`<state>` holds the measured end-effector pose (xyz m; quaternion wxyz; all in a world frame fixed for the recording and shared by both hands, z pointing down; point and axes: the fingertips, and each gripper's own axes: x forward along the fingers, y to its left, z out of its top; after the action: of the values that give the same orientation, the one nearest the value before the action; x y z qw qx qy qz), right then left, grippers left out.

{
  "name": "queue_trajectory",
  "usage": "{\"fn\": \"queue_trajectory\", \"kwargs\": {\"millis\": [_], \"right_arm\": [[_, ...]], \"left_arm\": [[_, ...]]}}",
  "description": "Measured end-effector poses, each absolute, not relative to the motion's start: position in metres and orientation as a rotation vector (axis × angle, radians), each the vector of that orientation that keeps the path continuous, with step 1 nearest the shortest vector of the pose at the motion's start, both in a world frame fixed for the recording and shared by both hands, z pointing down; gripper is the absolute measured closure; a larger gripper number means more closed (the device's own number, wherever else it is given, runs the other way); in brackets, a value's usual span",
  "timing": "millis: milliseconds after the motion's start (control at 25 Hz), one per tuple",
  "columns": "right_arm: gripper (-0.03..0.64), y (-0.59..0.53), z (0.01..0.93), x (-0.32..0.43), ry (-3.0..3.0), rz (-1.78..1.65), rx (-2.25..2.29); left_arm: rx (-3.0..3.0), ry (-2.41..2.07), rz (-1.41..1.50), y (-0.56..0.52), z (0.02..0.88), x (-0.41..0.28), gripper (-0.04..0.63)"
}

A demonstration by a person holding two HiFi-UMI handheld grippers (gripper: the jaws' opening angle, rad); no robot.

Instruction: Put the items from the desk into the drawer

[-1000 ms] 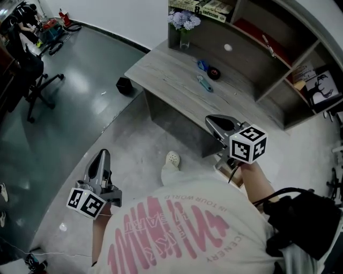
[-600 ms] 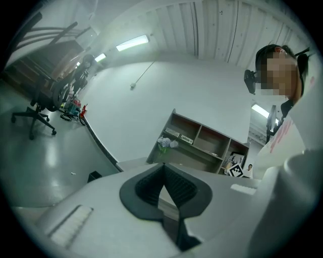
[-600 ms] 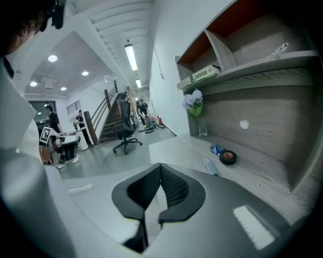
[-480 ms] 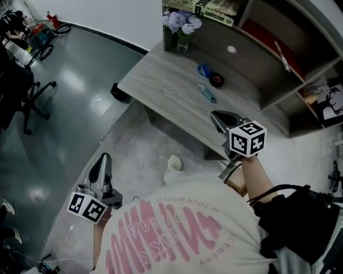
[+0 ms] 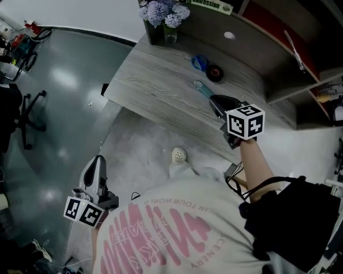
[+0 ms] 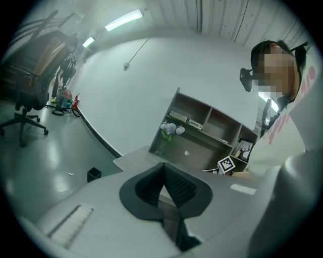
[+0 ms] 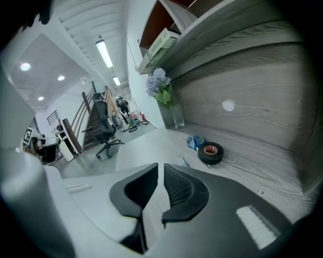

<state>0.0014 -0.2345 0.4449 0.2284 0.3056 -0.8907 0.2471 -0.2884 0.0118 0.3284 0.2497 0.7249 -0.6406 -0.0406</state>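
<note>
On the grey wooden desk (image 5: pixel 155 85) lie a blue tape roll (image 5: pixel 200 62), a black tape roll (image 5: pixel 215 72) and a small light-blue item (image 5: pixel 203 89). My right gripper (image 5: pixel 215 100) hovers over the desk's front part, its tips just short of the light-blue item. Its jaws have just been opening and stand a narrow gap apart with nothing between them. In the right gripper view (image 7: pixel 160 165) the black roll (image 7: pixel 210 152) and blue roll (image 7: pixel 195 142) lie ahead. My left gripper (image 5: pixel 97 162) hangs over the floor, left of the desk, shut and empty (image 6: pixel 162 166).
A vase of flowers (image 5: pixel 163 15) stands at the desk's back corner under a shelf unit (image 5: pixel 278 59) with books. A black bin (image 5: pixel 104 88) sits on the floor by the desk's left end. An office chair (image 5: pixel 21 115) stands far left. The person's shoe (image 5: pixel 178 155) is before the desk.
Both grippers have moved forward toward the desk. The right one has come down over the desk's front edge, close to the light-blue item, and its jaws have parted slightly.
</note>
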Motion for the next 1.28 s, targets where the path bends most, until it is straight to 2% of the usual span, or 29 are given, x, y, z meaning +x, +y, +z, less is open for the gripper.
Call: {"fn": "queue_trajectory", "kwargs": {"millis": [200,320,600,920,1080,1280], "right_arm": [[0.548,-0.263,0.472,0.007,-2.376,0.711,0.88],[0.485,-0.276,0.488,0.005,-2.335,0.721,0.869],[0.43,-0.291,0.518,-0.009,-2.223,0.639,0.739],[0.43,-0.29,0.537,-0.016,-2.101,0.553,0.671],[0.464,-0.288,0.544,-0.011,-2.037,0.499,0.735],[0.466,-0.29,0.545,-0.016,-2.001,0.517,0.789]], "left_arm": [[1.936,-1.675,-0.164,-0.017,0.336,-0.29,0.577],[1.954,-1.631,-0.12,-0.034,0.343,-0.284,0.577],[1.969,-1.58,-0.091,-0.067,0.36,-0.283,0.577],[1.98,-1.521,-0.035,-0.087,0.374,-0.289,0.577],[2.031,-1.425,0.002,-0.1,0.379,-0.283,0.577],[2.087,-1.328,0.019,-0.122,0.381,-0.288,0.577]]}}
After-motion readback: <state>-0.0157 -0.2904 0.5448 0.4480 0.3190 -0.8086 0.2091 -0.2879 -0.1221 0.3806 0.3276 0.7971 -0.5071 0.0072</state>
